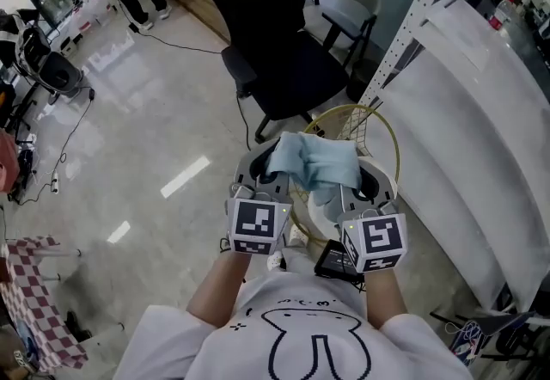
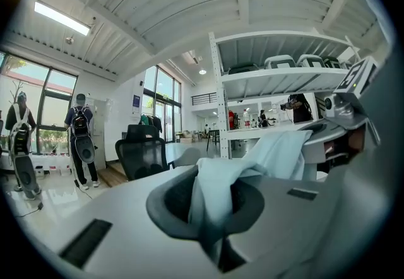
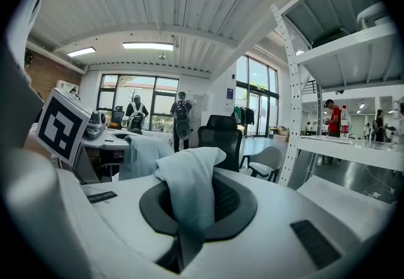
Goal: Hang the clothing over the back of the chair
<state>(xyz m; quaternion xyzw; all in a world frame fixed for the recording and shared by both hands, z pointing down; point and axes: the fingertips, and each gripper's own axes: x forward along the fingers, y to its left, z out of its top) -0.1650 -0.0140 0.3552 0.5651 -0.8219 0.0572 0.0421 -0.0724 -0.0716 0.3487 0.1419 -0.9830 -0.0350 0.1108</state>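
- the glossy floor (image 1: pixel 146 103) fills most of the head view, and a tall white shelf rack (image 1: pixel 481 103) runs down the right side.
- the black office chair (image 1: pixel 279 34) stands ahead of the person with open floor between; its back is at the far side and nothing hangs on it yet.
- a round wire basket (image 1: pixel 378 125) sits just below the hands, near the rack.
- the clothing (image 1: pixel 314 159), a pale blue bundle, is held up in the air between both hands, bunched rather than spread.
- the left claw (image 2: pixel 208 205) is closed tight on a fold of the fabric; the right claw (image 3: pixel 188 211) is narrow too, pinching another fold.
- judging by this, the step in hand is bringing the garment to the chair; the hanging itself is not begun.
- the next move likely calls for getting close, lifting the cloth above the top of the chair back, pulling the two grips apart to spread it, then lowering it so it drapes down both sides before letting go.
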